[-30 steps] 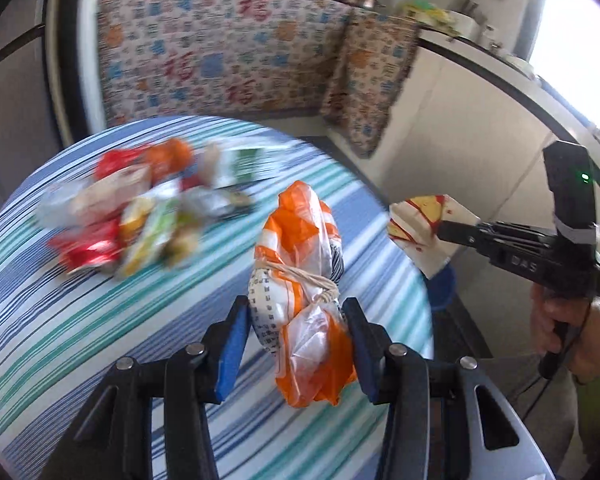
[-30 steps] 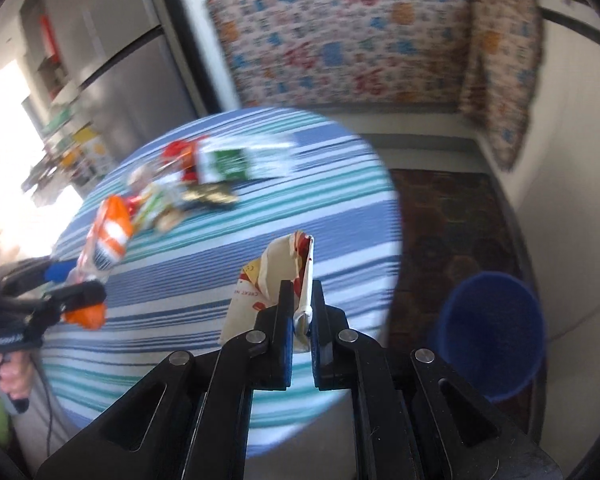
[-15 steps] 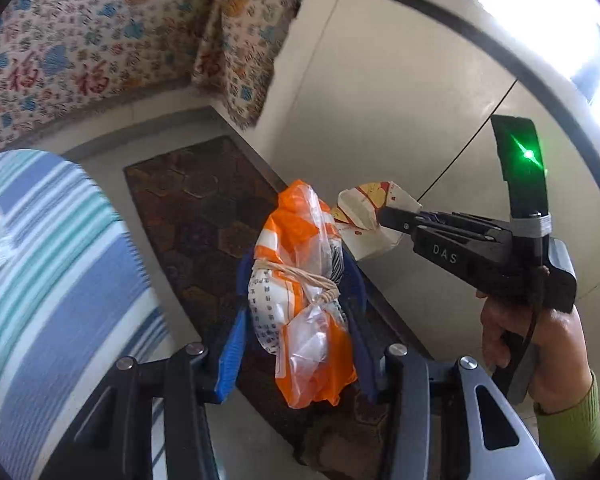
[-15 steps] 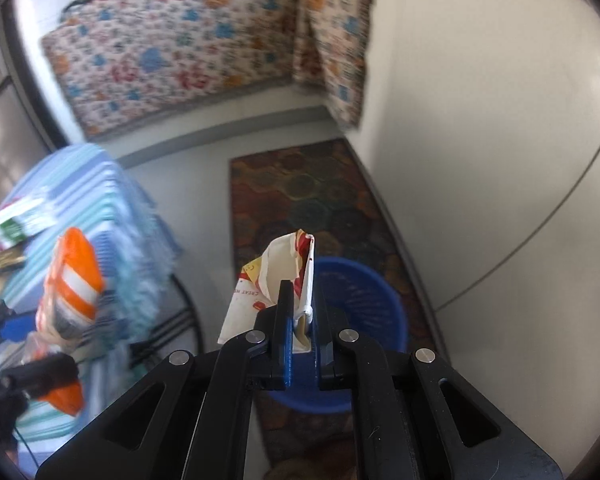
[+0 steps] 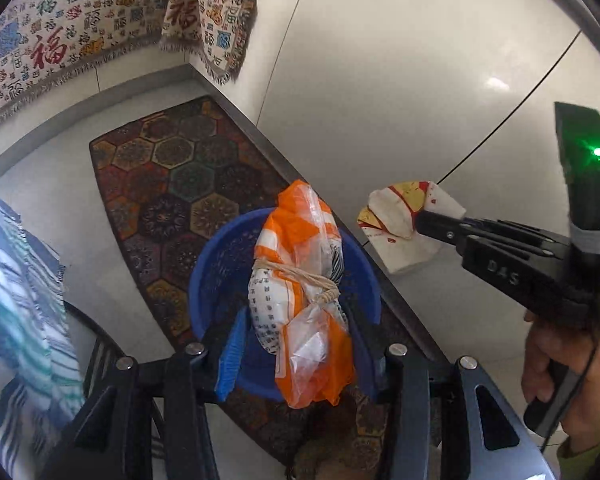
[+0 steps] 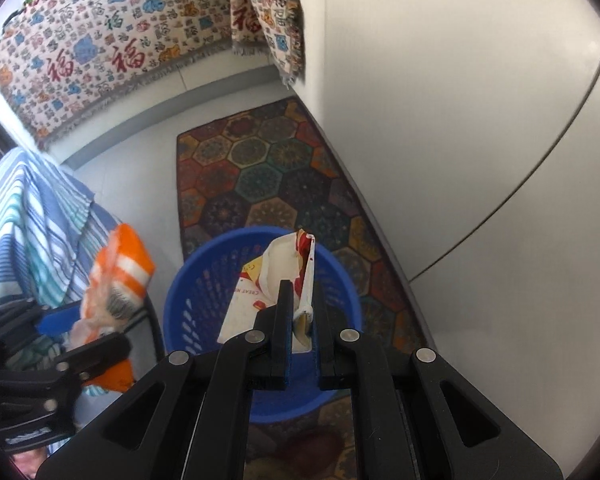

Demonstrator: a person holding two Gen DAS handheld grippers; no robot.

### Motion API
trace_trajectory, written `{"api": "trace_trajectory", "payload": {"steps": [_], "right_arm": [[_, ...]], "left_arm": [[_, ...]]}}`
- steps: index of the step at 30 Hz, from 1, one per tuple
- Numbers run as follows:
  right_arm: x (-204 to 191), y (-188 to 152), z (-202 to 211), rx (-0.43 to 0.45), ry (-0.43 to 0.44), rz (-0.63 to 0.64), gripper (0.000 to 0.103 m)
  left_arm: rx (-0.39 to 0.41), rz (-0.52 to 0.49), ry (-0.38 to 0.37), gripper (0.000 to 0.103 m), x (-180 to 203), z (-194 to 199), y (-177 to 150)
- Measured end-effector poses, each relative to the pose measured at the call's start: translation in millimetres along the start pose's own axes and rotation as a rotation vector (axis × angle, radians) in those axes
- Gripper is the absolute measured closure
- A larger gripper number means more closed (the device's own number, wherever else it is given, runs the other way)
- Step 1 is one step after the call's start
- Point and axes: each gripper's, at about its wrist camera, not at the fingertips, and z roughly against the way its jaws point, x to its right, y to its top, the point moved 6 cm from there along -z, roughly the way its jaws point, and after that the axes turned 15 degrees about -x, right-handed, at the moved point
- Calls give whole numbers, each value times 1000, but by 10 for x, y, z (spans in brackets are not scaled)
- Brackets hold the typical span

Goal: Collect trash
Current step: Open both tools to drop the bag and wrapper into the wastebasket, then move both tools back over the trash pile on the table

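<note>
The left gripper (image 5: 296, 344) clamps an orange-and-white plastic bag (image 5: 300, 280) tied with string, directly above the blue basket (image 5: 208, 280). The right gripper (image 6: 300, 320) pinches a crumpled white-and-red paper wrapper (image 6: 284, 276) over the same basket. The basket stands on a hexagon-patterned rug (image 6: 260, 176) against a white cabinet wall (image 6: 460, 120). The striped tablecloth (image 6: 32, 216) hangs left of the basket; a patterned cloth (image 6: 100, 40) hangs beyond the rug.
</note>
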Motion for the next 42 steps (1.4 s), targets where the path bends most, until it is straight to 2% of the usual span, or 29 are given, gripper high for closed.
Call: {"api": "trace_trajectory", "payload": {"steps": [4, 6, 7, 8, 9, 10, 11, 13, 16, 18, 20, 21, 25, 26, 28, 31, 34, 38, 42], "right_arm": [[54, 9, -50, -7, -3, -10, 94], [109, 9, -70, -5, 4, -22, 93], [136, 22, -69, 3, 15, -35, 90], [153, 23, -80, 5, 22, -43, 75], [176, 24, -80, 7, 31, -52, 67], [211, 28, -51, 21, 44, -69, 54], [230, 36, -35, 33, 50, -78, 48], [264, 41, 42, 57, 49, -90, 46], [294, 51, 224, 117, 32, -113, 38], [286, 75, 374, 166, 3, -123, 31], [230, 86, 582, 234, -31, -119, 19], [190, 82, 691, 270, -42, -114, 17], [-76, 3, 1223, 415, -35, -80, 10], [-147, -16, 1320, 440, -30, -73, 6], [-347, -81, 1556, 499, -12, -46, 5], [-744, -222, 1866, 575, 31, 0, 4], [-1234, -390, 2065, 628, 100, 54, 3], [-2072, -683, 2022, 609, 175, 192, 3], [-2874, -1093, 1716, 498, 252, 337, 3]], "left_arm": [[-11, -8, 6, 55, 14, -135, 58], [-5, -19, 5, 52, 39, -174, 81], [-4, -24, 5, 49, 44, -186, 89], [-4, -27, 7, 44, 50, -210, 104], [-7, -27, 11, 41, 47, -237, 117], [-9, -25, 15, 37, 39, -252, 129], [-9, -20, 16, 35, 32, -261, 138], [0, -12, 10, 35, 20, -237, 143], [27, -10, 20, 35, 16, -90, 110], [69, -14, 27, 35, 33, 134, 41], [122, -16, 33, 35, 49, 434, -78], [141, -20, 35, 35, 52, 559, -128], [241, -28, 61, 35, 22, 1328, -593], [259, -22, 65, 34, -12, 1487, -718], [291, -1, 79, 30, -119, 1858, -1061], [320, 58, 111, 28, -399, 2240, -1534], [327, 168, 158, 28, -801, 2494, -2060], [318, 314, 279, 28, -1502, 2591, -2749], [303, 457, 409, 28, -2244, 2636, -3302]]}}
